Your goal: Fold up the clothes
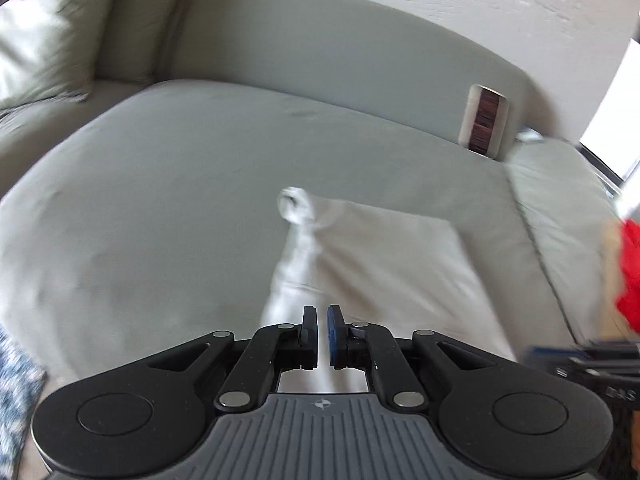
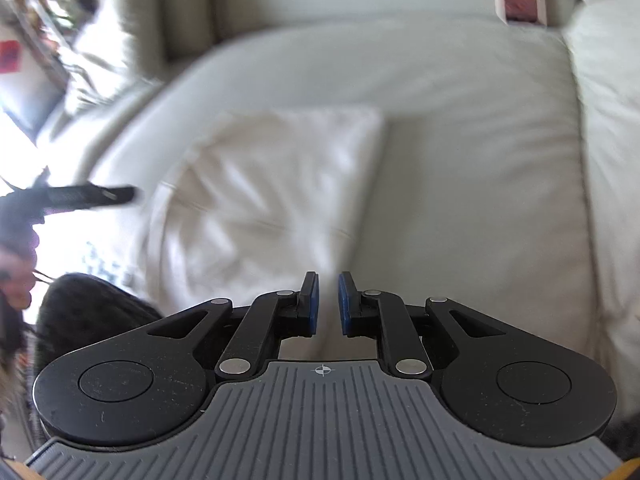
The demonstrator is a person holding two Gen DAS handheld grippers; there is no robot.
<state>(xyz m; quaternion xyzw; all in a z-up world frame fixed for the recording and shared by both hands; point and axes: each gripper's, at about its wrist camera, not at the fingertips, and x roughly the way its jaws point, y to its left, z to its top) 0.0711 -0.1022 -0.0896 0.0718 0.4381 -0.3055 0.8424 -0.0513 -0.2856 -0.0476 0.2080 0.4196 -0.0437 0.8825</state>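
A white garment [image 1: 384, 256] lies partly folded on the grey sofa seat [image 1: 160, 168]. A twisted strip of its cloth [image 1: 294, 248] runs up from my left gripper [image 1: 323, 322], whose jaws are nearly closed on it. In the right wrist view the same garment [image 2: 272, 188] lies as a rough rectangle ahead and to the left. My right gripper [image 2: 325, 296] hovers over its near right edge with a small gap between the pads and nothing in it. The left gripper [image 2: 88, 196] shows blurred at the far left there.
A cylindrical cushion with a dark wood-patterned end [image 1: 484, 124] stands against the sofa back [image 1: 320, 40]. A pale pillow [image 1: 44, 40] sits at the back left. A second seat cushion [image 1: 560, 208] is at the right. Something red [image 1: 630, 272] is at the right edge. Dark fabric [image 2: 88, 312] lies low left.
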